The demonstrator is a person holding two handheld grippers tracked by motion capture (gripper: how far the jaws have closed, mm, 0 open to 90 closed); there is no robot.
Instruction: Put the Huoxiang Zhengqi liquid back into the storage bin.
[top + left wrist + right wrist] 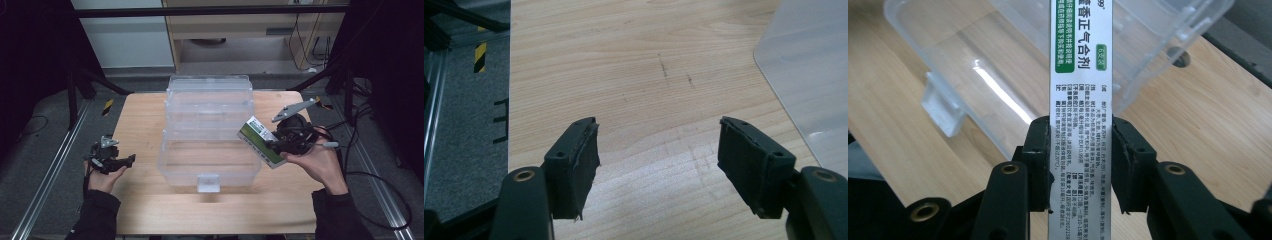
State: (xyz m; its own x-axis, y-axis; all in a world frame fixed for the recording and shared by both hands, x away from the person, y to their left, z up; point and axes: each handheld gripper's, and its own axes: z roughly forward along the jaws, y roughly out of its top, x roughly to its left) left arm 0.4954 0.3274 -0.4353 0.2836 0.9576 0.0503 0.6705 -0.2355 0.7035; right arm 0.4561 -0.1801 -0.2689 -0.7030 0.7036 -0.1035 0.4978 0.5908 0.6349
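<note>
Box [1079,100] clamped between right gripper [1080,165] jaws (over bin [210,130] edge).

The big box [210,132] sits in the middle of the table [145,200]. The left gripper [112,160] is left of the box, well apart. The small packet [261,141] is at the box's right edge, in the right gripper [280,145].

Looks like a lab or recording studio; black curtains [30,60] at both sides, metal floor rails [47,175] at lower left, loose cables [385,200] at lower right.
</note>
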